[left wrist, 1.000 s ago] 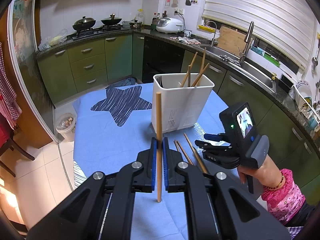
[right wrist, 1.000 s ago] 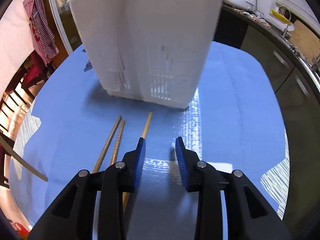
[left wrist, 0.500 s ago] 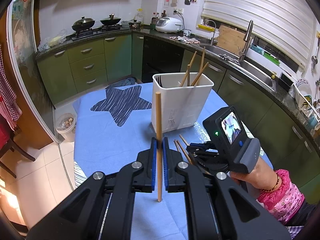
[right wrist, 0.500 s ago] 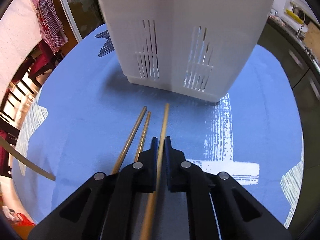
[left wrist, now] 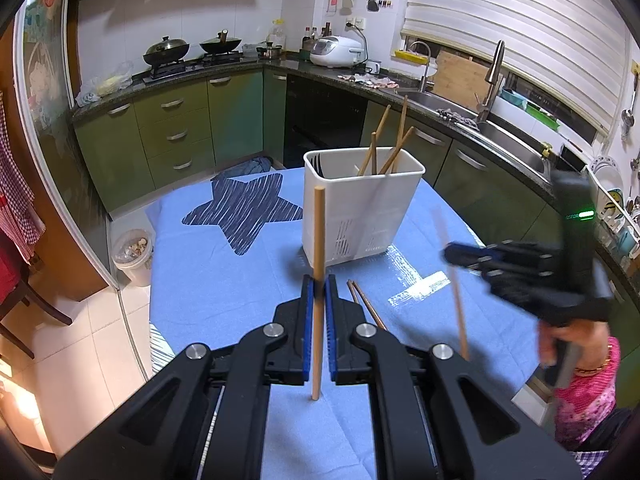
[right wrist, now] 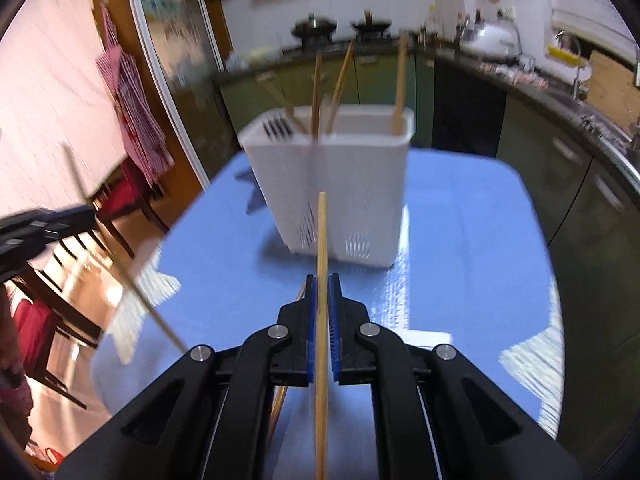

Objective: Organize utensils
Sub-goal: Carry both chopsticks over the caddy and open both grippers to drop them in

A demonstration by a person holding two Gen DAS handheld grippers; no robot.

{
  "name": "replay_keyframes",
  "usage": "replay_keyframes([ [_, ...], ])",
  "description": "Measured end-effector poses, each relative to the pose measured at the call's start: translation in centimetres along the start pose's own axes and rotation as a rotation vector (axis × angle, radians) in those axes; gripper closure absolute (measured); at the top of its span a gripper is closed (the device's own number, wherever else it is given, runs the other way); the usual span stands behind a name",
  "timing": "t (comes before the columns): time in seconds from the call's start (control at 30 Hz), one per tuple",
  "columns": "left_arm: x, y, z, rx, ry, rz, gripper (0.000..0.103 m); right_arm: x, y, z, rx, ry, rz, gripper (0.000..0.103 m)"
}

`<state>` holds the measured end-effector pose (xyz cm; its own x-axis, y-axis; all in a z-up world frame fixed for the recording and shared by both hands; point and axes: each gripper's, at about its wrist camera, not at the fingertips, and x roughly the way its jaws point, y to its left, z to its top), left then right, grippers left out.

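My left gripper (left wrist: 319,285) is shut on a wooden chopstick (left wrist: 317,240) held upright above the blue tablecloth (left wrist: 224,276). My right gripper (right wrist: 322,285) is shut on another chopstick (right wrist: 321,240), lifted off the table; it also shows blurred in the left wrist view (left wrist: 452,254), with its chopstick (left wrist: 456,300) slanting down. The white utensil holder (left wrist: 362,208) stands mid-table with several chopsticks (left wrist: 394,144) in it. Two chopsticks (left wrist: 362,300) lie on the cloth in front of it.
The table's edges drop off to tiled floor (left wrist: 92,344) on the left. A small bin (left wrist: 134,252) stands by the table. Green kitchen cabinets (left wrist: 176,136) and a sink counter (left wrist: 500,132) ring the far side. Dark chairs (right wrist: 120,208) stand left in the right wrist view.
My right gripper closed on a chopstick lying by the holder, then lifted it and swung back to the right. My left gripper stayed still with its chopstick.
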<state>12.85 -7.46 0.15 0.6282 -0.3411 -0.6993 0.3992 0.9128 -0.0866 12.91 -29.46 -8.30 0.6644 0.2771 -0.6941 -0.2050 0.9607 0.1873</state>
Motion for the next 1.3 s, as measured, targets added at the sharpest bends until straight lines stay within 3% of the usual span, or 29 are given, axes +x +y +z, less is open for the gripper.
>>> replay_keyframes([
  [0.27, -0.5, -0.1, 0.2, 0.005, -0.008, 0.004, 0.097, -7.2, -1.1, -0.5, 0.011, -0.107, 0.021, 0.097],
  [0.73, -1.4, -0.6, 2.0, 0.026, -0.035, -0.001, 0.097, -8.6, -0.7, 2.2, 0.006, -0.164, 0.044, 0.097],
  [0.97, -2.5, -0.8, 5.7, 0.032, -0.061, -0.048, 0.097, -10.3, -0.6, 4.0, -0.012, -0.204, 0.033, 0.097],
  [1.3, -5.1, -1.9, 13.9, 0.06, -0.198, -0.032, 0.097, -11.2, -2.0, 4.5, 0.008, -0.225, 0.027, 0.097],
])
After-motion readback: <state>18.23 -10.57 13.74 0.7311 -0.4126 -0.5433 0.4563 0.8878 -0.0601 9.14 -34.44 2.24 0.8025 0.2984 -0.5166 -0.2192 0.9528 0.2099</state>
